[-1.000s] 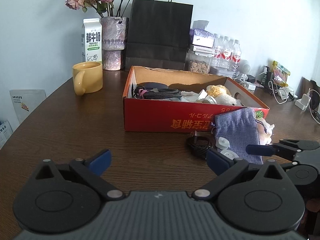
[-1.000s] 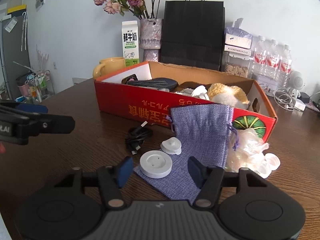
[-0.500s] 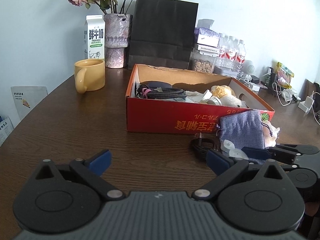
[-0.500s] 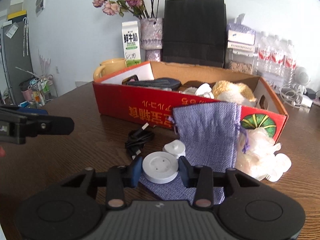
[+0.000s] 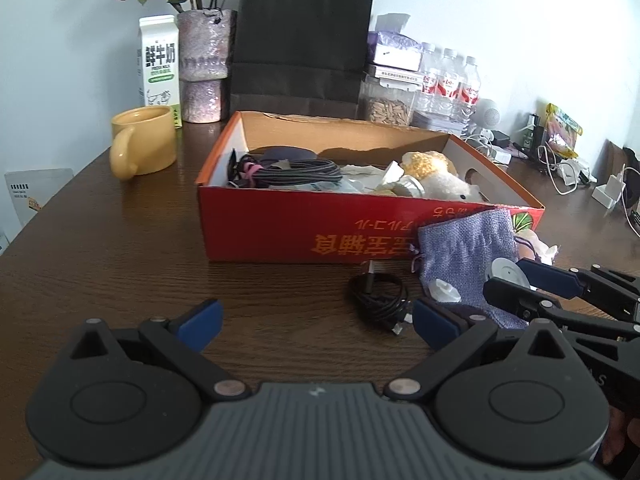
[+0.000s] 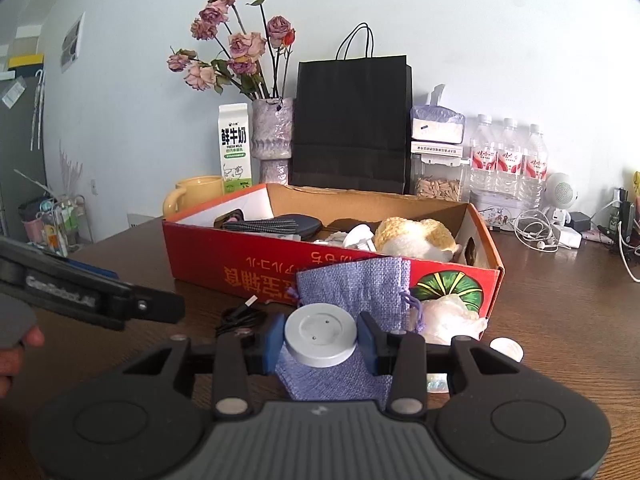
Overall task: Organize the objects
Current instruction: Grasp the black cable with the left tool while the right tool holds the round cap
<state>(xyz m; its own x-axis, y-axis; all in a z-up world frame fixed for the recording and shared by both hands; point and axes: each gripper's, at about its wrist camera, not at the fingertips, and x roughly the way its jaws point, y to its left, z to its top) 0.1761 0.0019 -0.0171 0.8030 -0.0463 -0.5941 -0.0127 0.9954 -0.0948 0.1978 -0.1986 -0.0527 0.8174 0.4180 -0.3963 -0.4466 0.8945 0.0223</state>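
Observation:
My right gripper (image 6: 320,339) is shut on a white round disc (image 6: 321,334), held a little above the purple pouch (image 6: 352,284). The pouch leans against the front of the open red box (image 6: 224,264). In the left wrist view the same disc (image 5: 505,272) shows between the right gripper's blue pads at the far right. My left gripper (image 5: 316,318) stands open and empty above the table, with a coiled black cable (image 5: 380,298) just ahead of its right finger. A small white piece (image 5: 444,290) lies on the pouch (image 5: 468,248). The red box (image 5: 280,224) holds cables, a plush toy and other small things.
A crumpled white plastic bag (image 6: 448,316) and a white cap (image 6: 506,348) lie right of the pouch. Behind the box stand a yellow mug (image 5: 144,144), milk carton (image 5: 159,66), flower vase (image 5: 204,68), black paper bag (image 5: 300,36) and water bottles (image 5: 452,80). Chargers and cords (image 5: 568,168) crowd the far right.
The right gripper's jaws closed on the white disc and lifted it off the pouch, tilting upward. The left gripper drifted right, closer to the cable and the box.

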